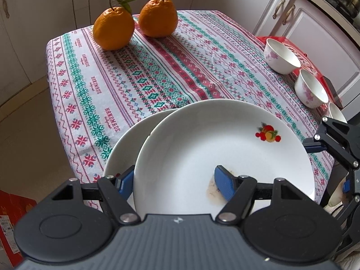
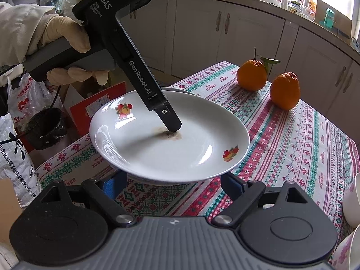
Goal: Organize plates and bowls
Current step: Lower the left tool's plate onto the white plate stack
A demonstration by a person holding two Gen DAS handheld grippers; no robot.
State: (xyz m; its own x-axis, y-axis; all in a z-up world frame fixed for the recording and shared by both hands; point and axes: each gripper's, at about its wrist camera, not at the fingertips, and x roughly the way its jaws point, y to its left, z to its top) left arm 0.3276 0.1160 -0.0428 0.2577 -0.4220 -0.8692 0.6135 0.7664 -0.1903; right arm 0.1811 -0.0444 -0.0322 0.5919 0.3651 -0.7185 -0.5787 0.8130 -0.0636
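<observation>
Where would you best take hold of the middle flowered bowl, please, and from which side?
Pinch its rim on the side facing the open tablecloth, probably best from above, one finger inside the wall and one outside. The middle flowered bowl stands upright, mouth open, between a far bowl and a near bowl.

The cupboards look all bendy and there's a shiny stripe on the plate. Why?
In both wrist views the fisheye lens curves the straight cupboards near the edges. In the right wrist view, window light makes bright streaks on the plate, and the left gripper throws a dark shadow across it. In the left wrist view, the plate shows no glare.
</observation>
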